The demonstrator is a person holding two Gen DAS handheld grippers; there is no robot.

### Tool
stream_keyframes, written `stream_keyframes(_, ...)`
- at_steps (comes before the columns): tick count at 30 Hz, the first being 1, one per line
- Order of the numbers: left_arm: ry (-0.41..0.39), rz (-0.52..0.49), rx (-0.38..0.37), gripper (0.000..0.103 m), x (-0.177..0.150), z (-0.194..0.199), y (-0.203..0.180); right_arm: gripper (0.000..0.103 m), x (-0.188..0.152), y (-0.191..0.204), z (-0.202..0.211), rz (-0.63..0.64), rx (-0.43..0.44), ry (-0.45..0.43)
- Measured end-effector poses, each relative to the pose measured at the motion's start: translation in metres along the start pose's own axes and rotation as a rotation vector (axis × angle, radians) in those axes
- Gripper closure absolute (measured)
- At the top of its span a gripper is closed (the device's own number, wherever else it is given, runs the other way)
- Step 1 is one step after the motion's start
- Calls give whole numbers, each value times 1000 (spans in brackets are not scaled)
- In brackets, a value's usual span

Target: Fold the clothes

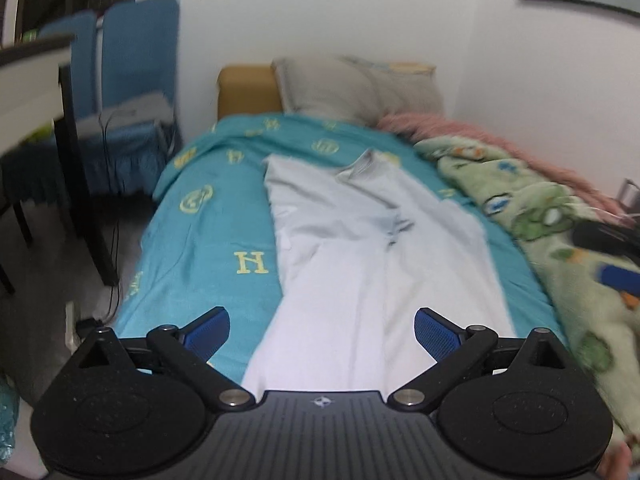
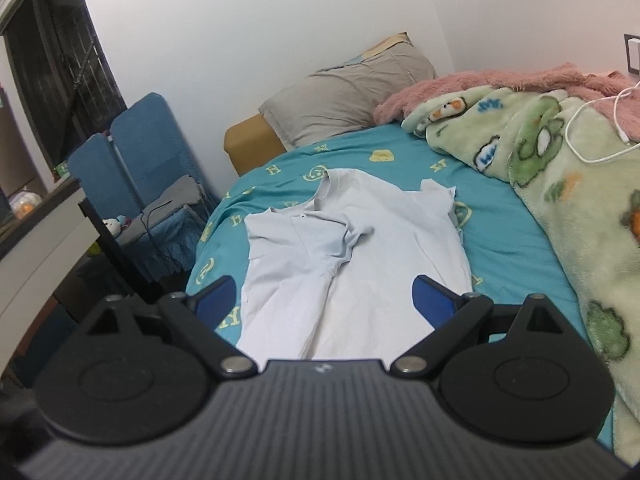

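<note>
Both tongs hang above the bed, fingers spread wide, gripping nothing: the left gripper point(image 1: 322, 334) and the right gripper point(image 2: 324, 300) each frame the hem end of a pale blue shirt point(image 1: 360, 248). Its long axis runs from 6 toward 12 o'clock, collar point(image 2: 326, 190) pointing at the grey pillow point(image 2: 344, 92). One side is folded inward over the chest. Soft, wrinkled cloth, it lies on a teal sheet point(image 1: 208, 240) printed with yellow letters; a fuzzy green blanket point(image 2: 580, 200) bunches at 3 o'clock.
</note>
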State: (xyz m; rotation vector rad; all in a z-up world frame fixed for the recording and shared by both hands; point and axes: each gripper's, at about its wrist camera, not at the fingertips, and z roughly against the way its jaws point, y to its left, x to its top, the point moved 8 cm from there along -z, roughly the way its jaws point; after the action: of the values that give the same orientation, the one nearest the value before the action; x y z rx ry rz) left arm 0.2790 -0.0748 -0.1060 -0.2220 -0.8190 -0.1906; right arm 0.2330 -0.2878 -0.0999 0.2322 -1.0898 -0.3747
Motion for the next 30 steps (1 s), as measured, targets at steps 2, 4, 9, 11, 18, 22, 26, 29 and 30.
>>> stream_keyframes(2, 33, 31, 15, 4, 18, -45, 15, 7, 2, 0, 1, 34, -12, -21)
stream_keyframes(4, 60, 61, 38, 5, 38, -91, 31, 7, 3, -2, -3, 57, -20, -37)
stream_keyframes(9, 58, 106, 121, 7, 101, -201, 58, 7, -8, -9, -24, 90, -18, -15)
stream_keyframes(11, 49, 105, 134, 7, 121, -240, 61, 7, -13, -11, -36, 82, -16, 19)
stream_keyframes(18, 67, 173, 118, 17, 159, -356, 65, 7, -23, -20, -72, 50, -18, 88)
stream_keyframes(22, 113, 178, 128, 26, 157, -396, 68, 7, -34, -26, -84, -8, 3, 146)
stream_keyframes(26, 136, 176, 134, 39, 154, -417, 71, 7, -35, -28, -70, 17, -39, 115)
stream_keyframes(29, 160, 81, 150, 66, 155, -425, 67, 7, -35, -28, -65, 44, -70, 98)
stream_keyframes(30, 170, 47, 165, 86, 156, -425, 67, 7, -35, -28, -64, 47, -74, 98)
